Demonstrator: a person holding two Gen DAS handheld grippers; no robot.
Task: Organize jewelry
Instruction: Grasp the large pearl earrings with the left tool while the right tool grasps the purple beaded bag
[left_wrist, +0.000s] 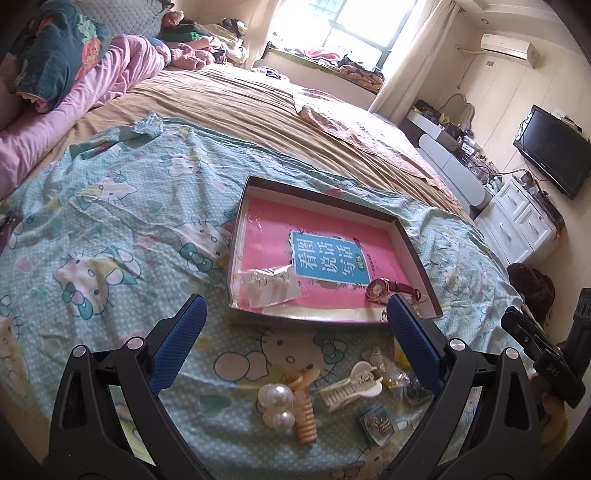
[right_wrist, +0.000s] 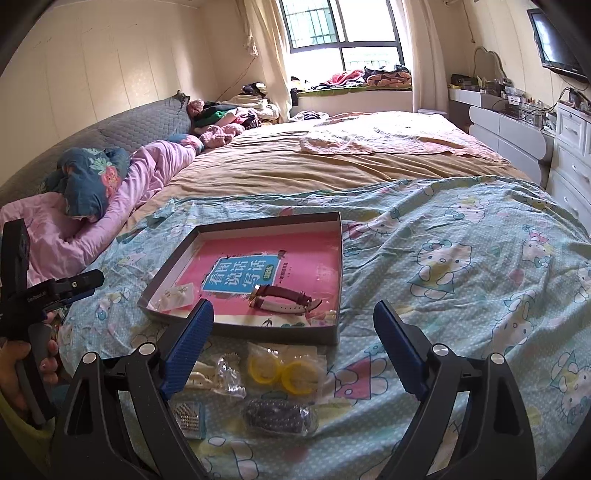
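A shallow cardboard tray (left_wrist: 321, 190) (right_wrist: 269, 221) with a pink book as its floor lies on the cartoon-cat bedsheet. In it are a red-strapped watch (left_wrist: 384, 288) (right_wrist: 284, 297) and a clear bag of pearl earrings (left_wrist: 271, 286) (right_wrist: 177, 295). In front of the tray lie a pearl clip (left_wrist: 275, 404), a beige spiral clip (left_wrist: 304, 417), a white claw clip (left_wrist: 351, 386), bagged yellow rings (right_wrist: 284, 369) and bagged dark beads (right_wrist: 280, 415). My left gripper (left_wrist: 293, 301) hangs open above the clips, holding nothing. My right gripper (right_wrist: 292, 304) is open and empty over the bags.
A small box of gold pieces (left_wrist: 376, 424) and a bag of silver beads (right_wrist: 190, 415) lie nearest me. A person's hand (right_wrist: 22, 365) holds the left tool at the left edge. Pink bedding (right_wrist: 110, 221) lies far left, white drawers (left_wrist: 517, 221) right of the bed.
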